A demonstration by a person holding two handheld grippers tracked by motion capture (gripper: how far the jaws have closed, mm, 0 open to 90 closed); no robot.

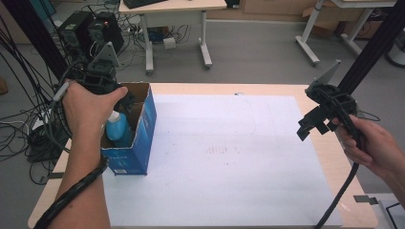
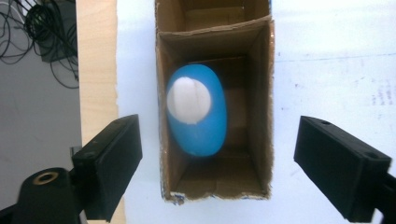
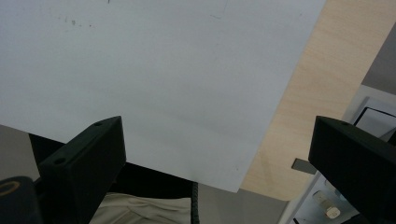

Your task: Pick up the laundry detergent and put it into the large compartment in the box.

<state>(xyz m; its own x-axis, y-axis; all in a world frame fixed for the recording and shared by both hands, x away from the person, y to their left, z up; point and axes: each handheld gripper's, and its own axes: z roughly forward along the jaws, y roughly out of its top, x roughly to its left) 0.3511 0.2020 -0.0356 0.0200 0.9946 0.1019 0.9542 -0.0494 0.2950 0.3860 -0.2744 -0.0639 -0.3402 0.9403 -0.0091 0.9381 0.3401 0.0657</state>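
The bottle (image 2: 197,110) stands in the box (image 2: 262,93), seemingly released; left gripper (image 2: 215,158) hangs above it, wide open and empty, right gripper (image 3: 219,163) likewise, so withdrawing comes next.

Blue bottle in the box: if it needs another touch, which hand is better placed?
Left. The left gripper hangs open directly above the blue bottle in the cardboard box. The right gripper is open over the table's far right side.

The light is soft and even. The white sheet (image 1: 229,157) looks bright. Close black parts look a bit blurry.
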